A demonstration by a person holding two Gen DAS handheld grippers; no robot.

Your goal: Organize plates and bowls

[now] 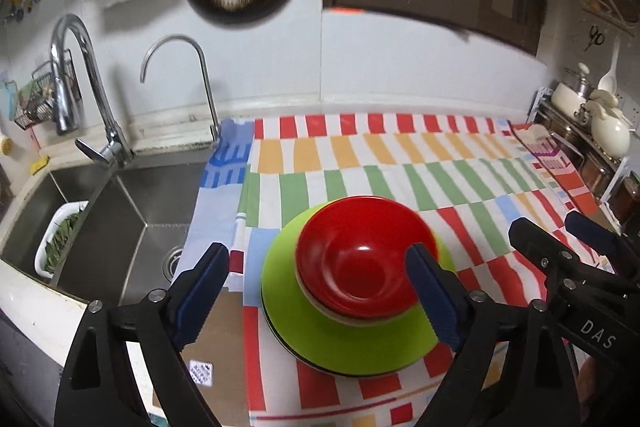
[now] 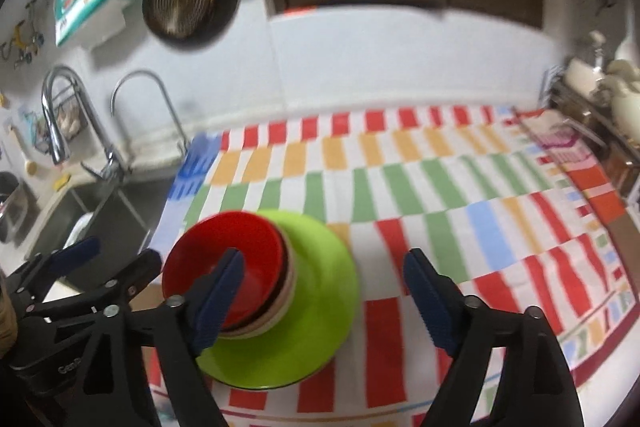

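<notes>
Bowls (image 1: 362, 269) nested with a glossy red one on top sit on a lime-green plate (image 1: 304, 323) on the striped cloth (image 1: 400, 163), just right of the sink (image 1: 120, 227); the lower bowls show only as pale and dark rims, and the right wrist view is blurred, so their number is unclear. The left gripper (image 1: 320, 291) is spread wide above the stack, gripping nothing. The right gripper (image 2: 324, 291) is likewise spread and empty, right of the bowls.
</notes>
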